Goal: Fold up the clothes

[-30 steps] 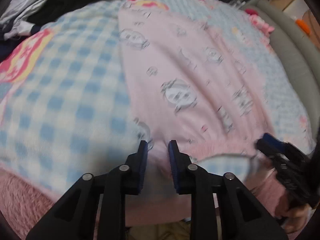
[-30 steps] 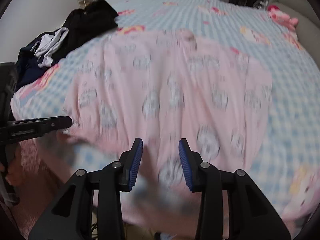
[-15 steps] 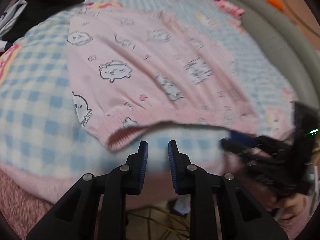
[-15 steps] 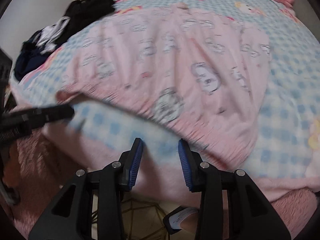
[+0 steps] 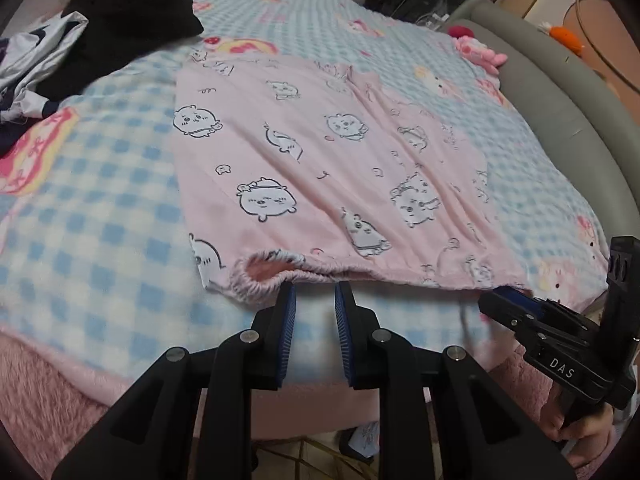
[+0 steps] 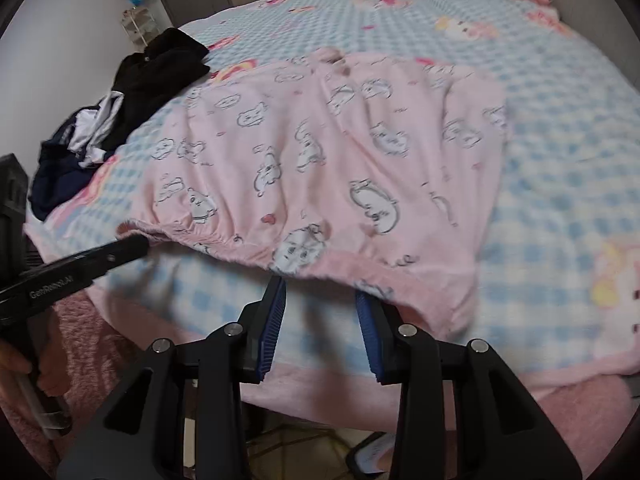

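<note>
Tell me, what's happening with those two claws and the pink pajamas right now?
Left gripper open, at the waistband. Right gripper open, nothing held. Pink pajama bottoms flat on the checkered blanket. Dark clothes pile off to the side.

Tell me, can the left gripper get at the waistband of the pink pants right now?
Probably yes. The left gripper is open with its tips right at the waistband of the pink pants, and nothing lies between them. The right gripper sits further along the same edge.
</note>
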